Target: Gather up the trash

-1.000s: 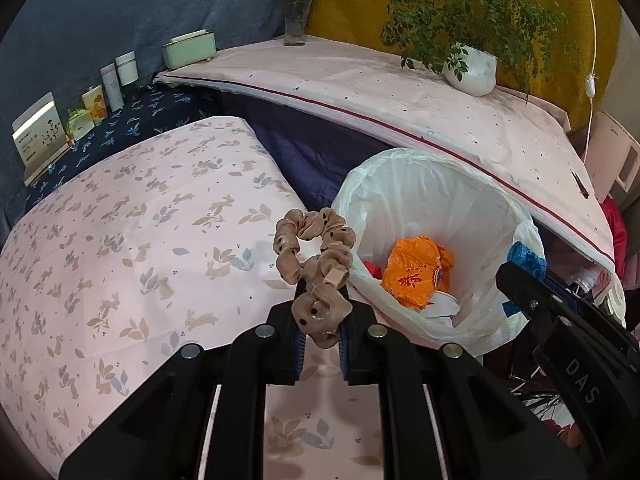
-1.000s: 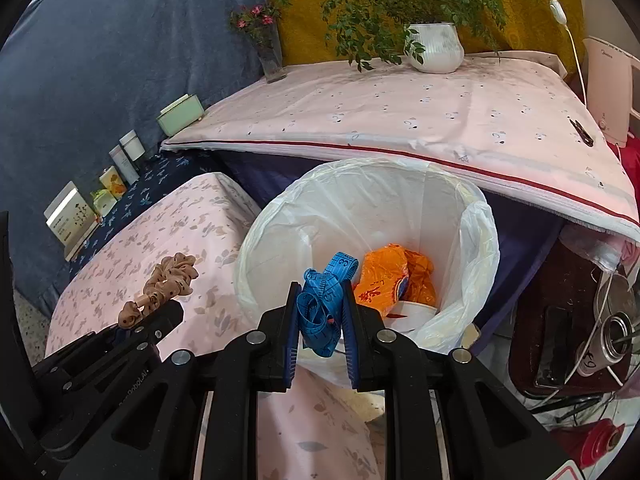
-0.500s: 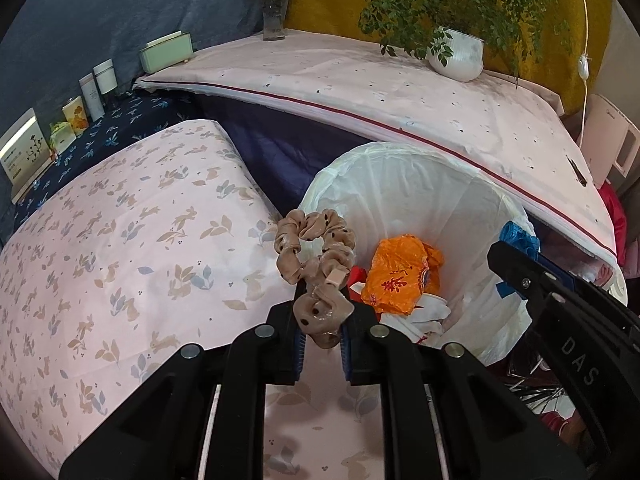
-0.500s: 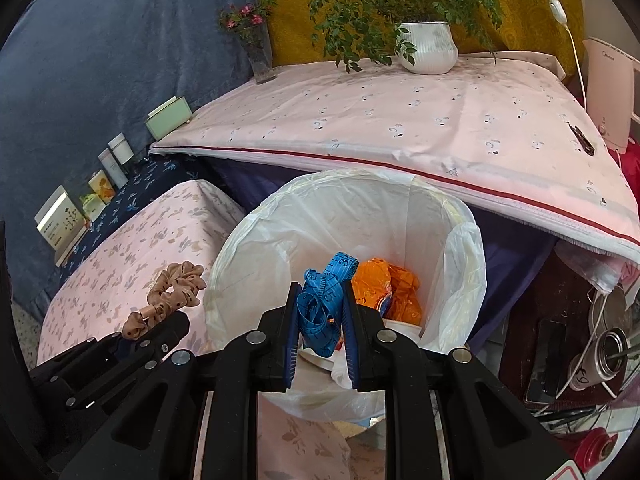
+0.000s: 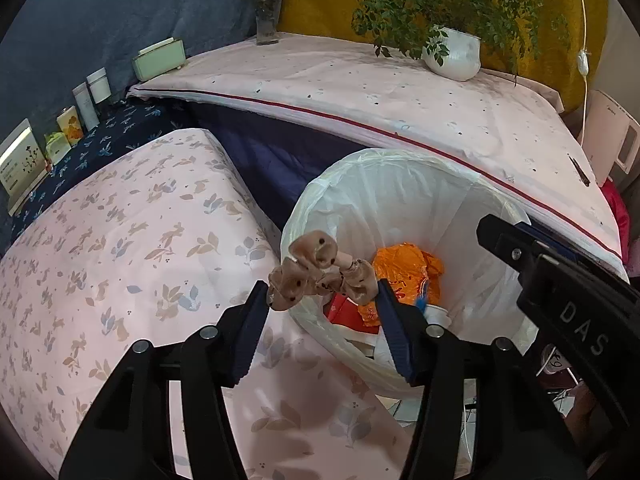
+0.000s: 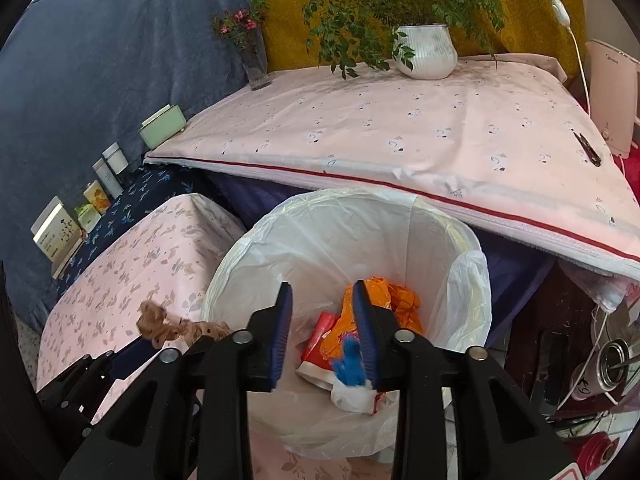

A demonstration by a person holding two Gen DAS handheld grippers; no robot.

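Note:
A white-lined trash bin (image 5: 404, 172) (image 6: 304, 216) stands between the floral bed and the pink table, with an orange wrapper (image 5: 404, 264) (image 6: 400, 300) and other scraps inside. My left gripper (image 5: 322, 300) is open over the bin's near rim; a tan spotted scrunchie (image 5: 316, 276) (image 6: 176, 326) hangs stretched between its fingertips. My right gripper (image 6: 322, 302) is open above the bin; the blue tape (image 6: 350, 362) is blurred, below its right finger, inside the bin.
A floral-covered bed (image 5: 100, 248) lies to the left. A pink-clothed table (image 5: 380, 92) behind the bin holds a white plant pot (image 5: 454, 58), a flower vase (image 5: 266, 16) and a green box (image 5: 158, 60). Clutter and cables (image 6: 600, 360) sit at lower right.
Both grippers have opened over the bin. The blue tape has left the right gripper and dropped into the bin. The scrunchie has loosened and now spans the left fingertips.

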